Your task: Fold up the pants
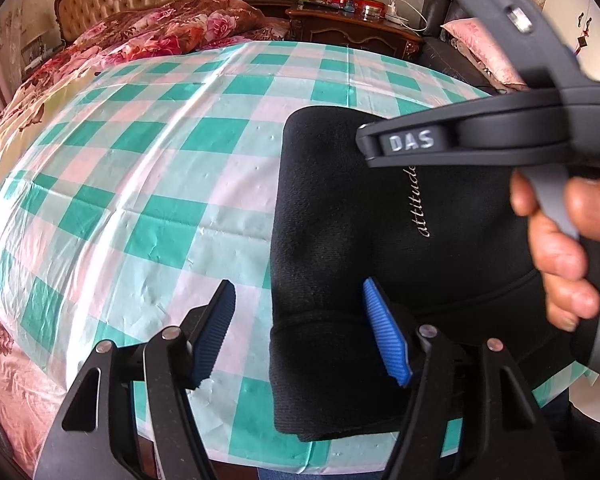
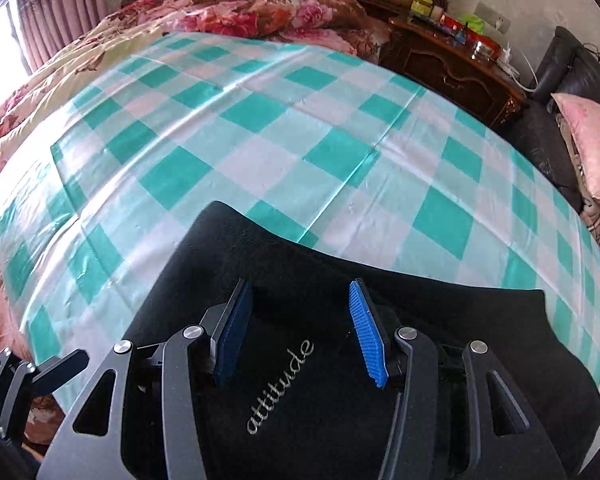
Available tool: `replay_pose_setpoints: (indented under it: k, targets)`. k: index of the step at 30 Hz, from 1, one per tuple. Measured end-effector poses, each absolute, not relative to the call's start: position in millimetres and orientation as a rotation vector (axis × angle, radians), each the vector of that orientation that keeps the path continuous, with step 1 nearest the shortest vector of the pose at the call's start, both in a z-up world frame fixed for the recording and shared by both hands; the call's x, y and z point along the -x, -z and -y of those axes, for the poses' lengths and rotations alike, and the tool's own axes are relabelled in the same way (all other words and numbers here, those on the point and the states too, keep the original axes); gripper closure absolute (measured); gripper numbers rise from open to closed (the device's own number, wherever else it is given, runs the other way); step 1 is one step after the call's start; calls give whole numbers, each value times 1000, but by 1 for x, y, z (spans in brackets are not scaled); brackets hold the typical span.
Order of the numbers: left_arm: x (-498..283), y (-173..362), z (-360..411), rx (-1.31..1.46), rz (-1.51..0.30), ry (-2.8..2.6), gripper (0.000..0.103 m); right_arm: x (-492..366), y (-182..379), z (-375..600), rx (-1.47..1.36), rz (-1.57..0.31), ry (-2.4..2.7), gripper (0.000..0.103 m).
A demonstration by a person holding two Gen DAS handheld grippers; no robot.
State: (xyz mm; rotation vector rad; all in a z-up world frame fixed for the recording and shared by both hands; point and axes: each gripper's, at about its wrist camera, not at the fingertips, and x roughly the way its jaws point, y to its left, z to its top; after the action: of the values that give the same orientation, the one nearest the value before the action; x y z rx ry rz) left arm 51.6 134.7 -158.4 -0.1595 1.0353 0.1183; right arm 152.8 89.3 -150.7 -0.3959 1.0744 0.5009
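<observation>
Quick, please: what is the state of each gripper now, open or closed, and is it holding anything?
Left gripper: open, holding nothing, at the edge of the pants.
Right gripper: open, holding nothing, above the pants.

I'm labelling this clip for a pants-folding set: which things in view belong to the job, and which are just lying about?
Part of the job:
- black pants, folded
- checked cloth beneath them
- left gripper, right gripper, jaws open

Just lying about:
- floral quilt
- nightstand with its clutter
- pink pillow
- curtain
</observation>
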Motion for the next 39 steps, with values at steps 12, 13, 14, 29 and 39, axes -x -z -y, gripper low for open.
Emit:
replay_pose_setpoints:
  k: [12,13,14,29,39]
  targets:
    - [-52,162,-141,195,-1041,-109,33,-153,164,-94,454,-1036,-496,45]
    - [-51,162,-143,202,-1042,-106,33,-153,165,-93,452,-1033,-495,44]
    - [-51,162,-144,207,-1043,-103,33,-154,165,-92,447,-1033,-494,44]
    - [-48,160,-148,227,-1055,-95,32,-152,165,-93,466,-1016,-489,43]
    - [-34,149,-152,354,-1027,40,34,-151,165,-94,472,-1001,-478,42]
